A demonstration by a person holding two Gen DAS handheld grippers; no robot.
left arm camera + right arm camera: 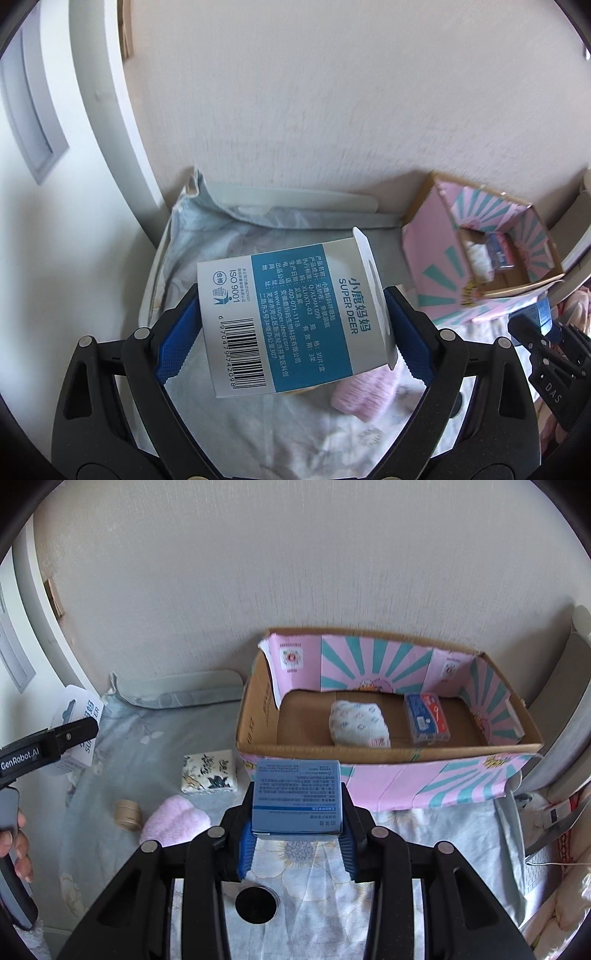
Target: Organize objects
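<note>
Super Deer box (291, 317), white and blue, is clamped in the left hand-held gripper (291, 332) above the bed (147, 746). The right hand-held gripper (297, 834) grips a blue box (297, 797) just before the pink cardboard box (369, 753) at the bed's wall edge, holding a folded cloth (358, 723) and a small blue pack (426, 718)

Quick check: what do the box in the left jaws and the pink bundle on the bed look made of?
SUPER DEER box: thin printed cardboard, smooth, slightly glossy; folded hang tab, crisp edges. Pink bundle: soft fleecy fabric, probably plush or terry; fuzzy, rounded surface.
</note>
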